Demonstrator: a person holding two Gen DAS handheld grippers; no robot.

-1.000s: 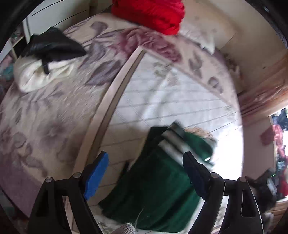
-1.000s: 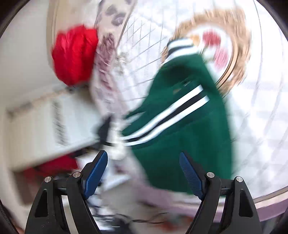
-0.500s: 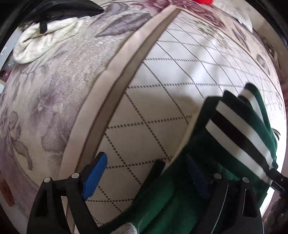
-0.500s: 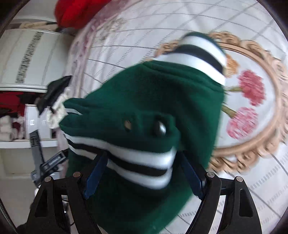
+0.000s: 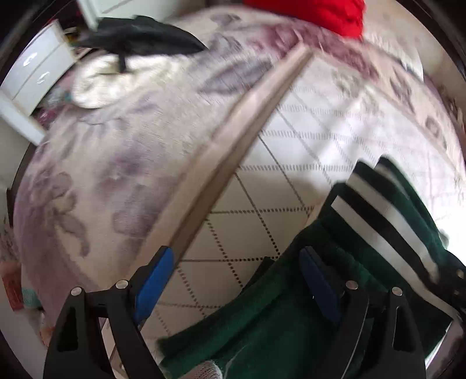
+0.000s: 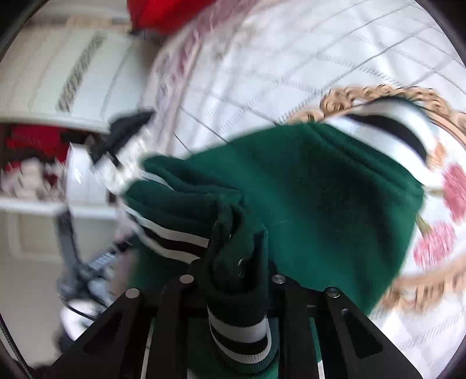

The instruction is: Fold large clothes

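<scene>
A dark green jacket (image 5: 262, 320) with white and black striped trim lies bunched on a white quilted bedspread (image 5: 320, 122). In the left wrist view my left gripper (image 5: 236, 285) hangs open just above the jacket's left edge, its blue pads (image 5: 154, 280) apart with bedspread and green cloth showing between them. In the right wrist view the same green jacket (image 6: 320, 198) fills the middle. My right gripper (image 6: 237, 277) is closing, and its jaws pinch a bunched fold of the jacket beside the striped hem, which hides the pads.
A red garment (image 5: 314, 11) lies at the far end of the bed. A black and cream garment (image 5: 128, 58) rests on the floral blanket (image 5: 102, 175) at the left. White drawers (image 5: 32, 75) stand beyond the bed's left side. A gold and pink flower medallion (image 6: 437, 204) marks the bedspread.
Both grippers came down onto the green jacket. The right gripper's jaws went from wide apart to pinched on a fold of the jacket. The left gripper stayed open and tipped more steeply down.
</scene>
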